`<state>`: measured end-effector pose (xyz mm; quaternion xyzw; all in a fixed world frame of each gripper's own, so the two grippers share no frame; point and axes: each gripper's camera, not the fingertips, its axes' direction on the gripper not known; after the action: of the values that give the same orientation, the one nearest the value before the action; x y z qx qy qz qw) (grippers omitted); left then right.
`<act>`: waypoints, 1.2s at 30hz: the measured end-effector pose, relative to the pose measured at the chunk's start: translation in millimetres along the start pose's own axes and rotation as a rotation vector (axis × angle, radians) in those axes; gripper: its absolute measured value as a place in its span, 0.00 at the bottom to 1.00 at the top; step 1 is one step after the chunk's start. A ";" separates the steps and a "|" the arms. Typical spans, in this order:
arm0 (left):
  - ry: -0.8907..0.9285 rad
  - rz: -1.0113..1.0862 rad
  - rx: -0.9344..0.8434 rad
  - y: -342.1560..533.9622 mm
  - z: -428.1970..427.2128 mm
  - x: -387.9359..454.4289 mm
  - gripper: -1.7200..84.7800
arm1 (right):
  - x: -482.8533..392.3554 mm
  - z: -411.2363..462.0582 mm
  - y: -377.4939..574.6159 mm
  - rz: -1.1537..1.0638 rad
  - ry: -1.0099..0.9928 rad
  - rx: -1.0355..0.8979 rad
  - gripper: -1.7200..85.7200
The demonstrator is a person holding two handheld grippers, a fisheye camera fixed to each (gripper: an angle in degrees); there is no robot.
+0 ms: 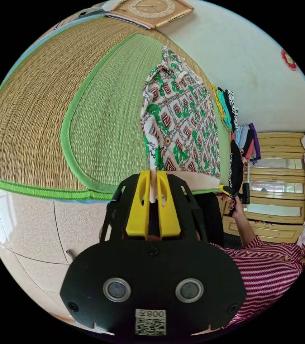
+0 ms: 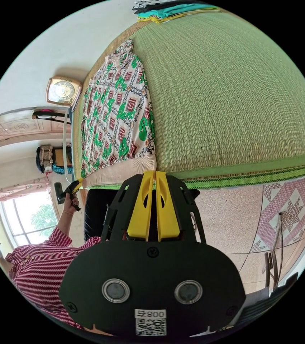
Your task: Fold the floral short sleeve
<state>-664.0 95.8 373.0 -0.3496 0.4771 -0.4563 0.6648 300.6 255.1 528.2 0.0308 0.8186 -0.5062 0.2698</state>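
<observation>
A: Woven straw matting (image 1: pixel 105 118), green with a brighter green border, carries the floral short sleeve (image 1: pixel 181 122), which lies flat with its plain beige hem band at the near edge of the mat.

B: State of the left gripper (image 1: pixel 153 179)?

A: Yellow jaws are drawn together on the hem band at one bottom corner of the garment; a strip of beige fabric sits between them.

B: And the right gripper (image 2: pixel 155 177)?

A: Jaws are nearly together at the opposite hem corner (image 2: pixel 148 163). They appear to pinch the fabric edge, though the contact point is small in this view.

B: Surroundings?

A: Folded clothes (image 1: pixel 231 107) are stacked at the far end of the mat, beside the wall. A clock (image 2: pixel 63 91) lies near the other end.
</observation>
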 end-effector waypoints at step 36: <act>0.039 -0.024 0.001 22.1 45.3 14.8 0.05 | 3.9 69.1 -24.9 -0.060 0.125 0.042 0.04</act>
<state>-612.9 90.7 362.0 -0.3460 0.4855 -0.4713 0.6500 317.6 183.7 522.9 0.0435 0.8236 -0.5280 0.2023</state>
